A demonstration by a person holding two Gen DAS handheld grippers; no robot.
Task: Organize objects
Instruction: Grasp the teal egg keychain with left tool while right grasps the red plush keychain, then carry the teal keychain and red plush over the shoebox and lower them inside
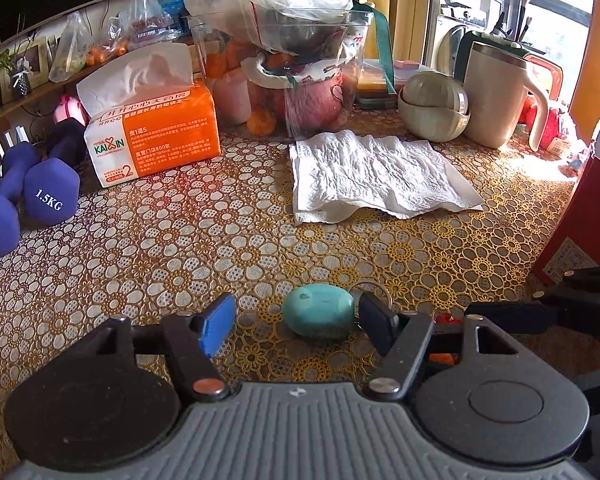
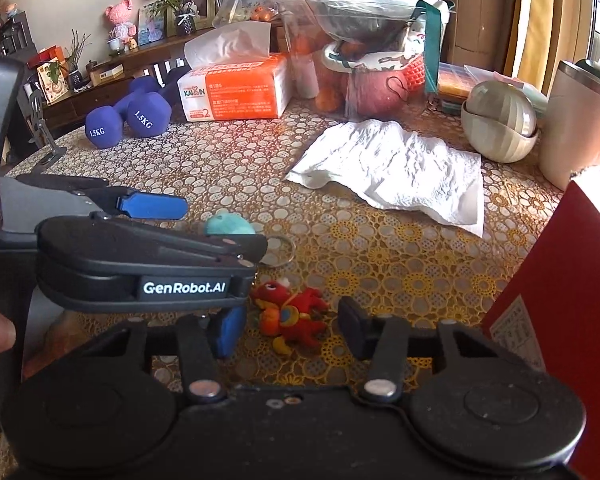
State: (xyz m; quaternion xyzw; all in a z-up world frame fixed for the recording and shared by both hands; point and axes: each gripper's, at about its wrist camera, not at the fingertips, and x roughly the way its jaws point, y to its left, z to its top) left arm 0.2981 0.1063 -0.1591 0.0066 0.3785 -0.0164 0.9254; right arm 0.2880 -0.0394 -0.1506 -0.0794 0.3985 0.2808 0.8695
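Left wrist view: the left gripper is held low over the patterned tablecloth, jaws spread around a turquoise charm with a key ring at its right end. The right pad appears to touch the charm's end; a clear gap is seen at the blue left pad, so nothing is grasped. Far behind, a tissue pack, two purple dumbbells, a paper towel, stacked bowls and a mug are seen. A red box stands at the right edge.

Right wrist view: the right gripper is seen straddling a red dragon toy lying on the cloth, gaps on both sides, so released, not clenched. The left gripper is seen to the left, beside the charm.

Progress: judged early. Both small items are framed but not yet gripped or lifted; closing, carrying and placing are left. No target spot can be told.
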